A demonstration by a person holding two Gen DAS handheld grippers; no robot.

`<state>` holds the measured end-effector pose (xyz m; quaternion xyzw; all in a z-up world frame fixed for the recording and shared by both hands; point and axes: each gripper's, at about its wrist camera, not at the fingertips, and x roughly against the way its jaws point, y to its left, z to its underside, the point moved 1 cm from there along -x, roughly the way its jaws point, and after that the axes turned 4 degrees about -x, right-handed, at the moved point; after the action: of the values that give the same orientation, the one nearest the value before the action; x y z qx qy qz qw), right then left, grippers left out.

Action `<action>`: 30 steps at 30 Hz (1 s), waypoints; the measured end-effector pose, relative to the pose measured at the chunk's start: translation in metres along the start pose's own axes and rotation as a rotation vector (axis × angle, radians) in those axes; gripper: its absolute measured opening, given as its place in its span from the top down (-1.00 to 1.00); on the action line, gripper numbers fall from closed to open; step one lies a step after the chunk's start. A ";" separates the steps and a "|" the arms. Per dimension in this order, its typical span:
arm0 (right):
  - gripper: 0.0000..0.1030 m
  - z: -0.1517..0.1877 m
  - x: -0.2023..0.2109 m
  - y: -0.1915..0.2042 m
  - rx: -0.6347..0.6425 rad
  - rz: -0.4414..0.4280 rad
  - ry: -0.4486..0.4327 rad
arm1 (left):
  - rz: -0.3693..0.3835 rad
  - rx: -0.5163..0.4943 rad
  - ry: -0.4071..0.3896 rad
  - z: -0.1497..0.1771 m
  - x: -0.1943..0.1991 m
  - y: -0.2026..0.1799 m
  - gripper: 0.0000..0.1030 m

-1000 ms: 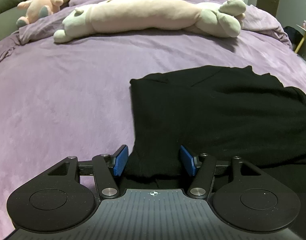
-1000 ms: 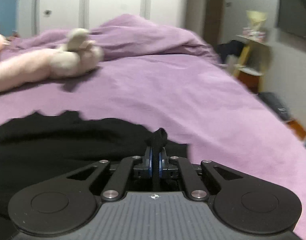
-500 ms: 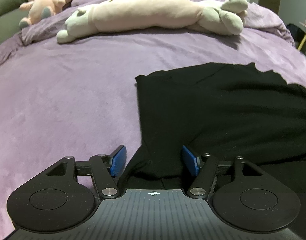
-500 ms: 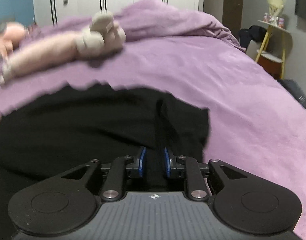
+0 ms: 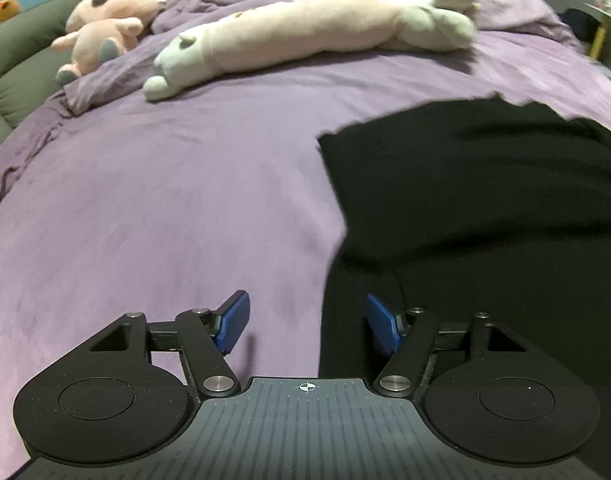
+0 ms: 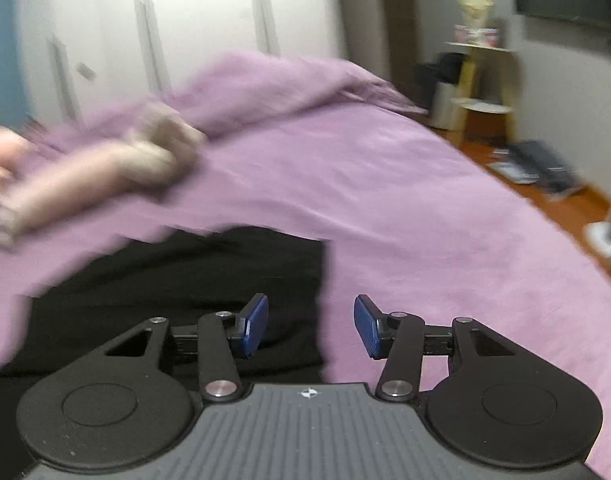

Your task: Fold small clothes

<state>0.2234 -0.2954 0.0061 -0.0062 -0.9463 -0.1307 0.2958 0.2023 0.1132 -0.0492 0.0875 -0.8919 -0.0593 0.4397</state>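
A black garment (image 5: 485,192) lies folded on the purple bedspread (image 5: 165,208); its left edge runs down between my left gripper's jaws. My left gripper (image 5: 307,322) is open above that edge, its blue pads (image 5: 235,320) clear of the cloth. In the right wrist view, blurred by motion, the same garment (image 6: 209,276) lies to the left with its right edge under the jaws. My right gripper (image 6: 311,326) is opening; its blue pads (image 6: 255,322) stand apart and press on nothing.
A long pink plush toy (image 5: 305,32) lies across the far side of the bed, a second pink plush (image 5: 109,20) sits at the back left by a grey-green cushion (image 5: 13,68). Beyond the bed's right edge are a yellow stand (image 6: 481,84) and floor clutter (image 6: 541,164).
My right gripper let go of the pinched black cloth, opened and drew back to the garment's right edge. My left gripper shifted left, so the garment's left edge now runs between its jaws.
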 end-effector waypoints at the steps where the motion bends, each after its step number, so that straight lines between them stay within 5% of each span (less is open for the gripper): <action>1: 0.06 0.005 0.018 0.000 -0.014 -0.073 -0.006 | 0.025 0.002 0.005 0.013 0.011 0.002 -0.36; 3: 0.06 0.022 0.050 -0.002 -0.060 -0.226 0.022 | 0.074 0.025 0.027 0.039 0.030 0.005 -0.36; 5: 0.06 0.044 0.069 -0.002 -0.067 -0.328 0.143 | 0.114 0.068 0.064 0.068 0.048 0.010 -0.36; 10: 0.06 0.113 0.106 -0.006 0.159 -0.144 0.390 | 0.173 0.146 0.141 0.132 0.078 0.020 -0.34; 16: 0.06 0.132 0.154 -0.066 0.020 0.043 0.318 | 0.217 0.200 0.155 0.161 0.092 0.029 -0.30; 21: 0.05 0.137 0.144 -0.083 -0.062 0.007 0.336 | 0.251 0.226 0.159 0.163 0.094 0.029 -0.15; 27: 0.04 0.145 0.137 -0.079 -0.063 0.019 0.354 | 0.276 0.224 0.165 0.166 0.096 0.031 0.40; 30: 0.31 0.143 0.137 -0.077 -0.028 0.003 0.368 | 0.324 0.234 0.172 0.165 0.097 0.032 0.69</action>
<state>0.0230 -0.3430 -0.0491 0.0121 -0.8744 -0.1423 0.4638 0.0100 0.1291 -0.0680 -0.0017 -0.8544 0.1235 0.5047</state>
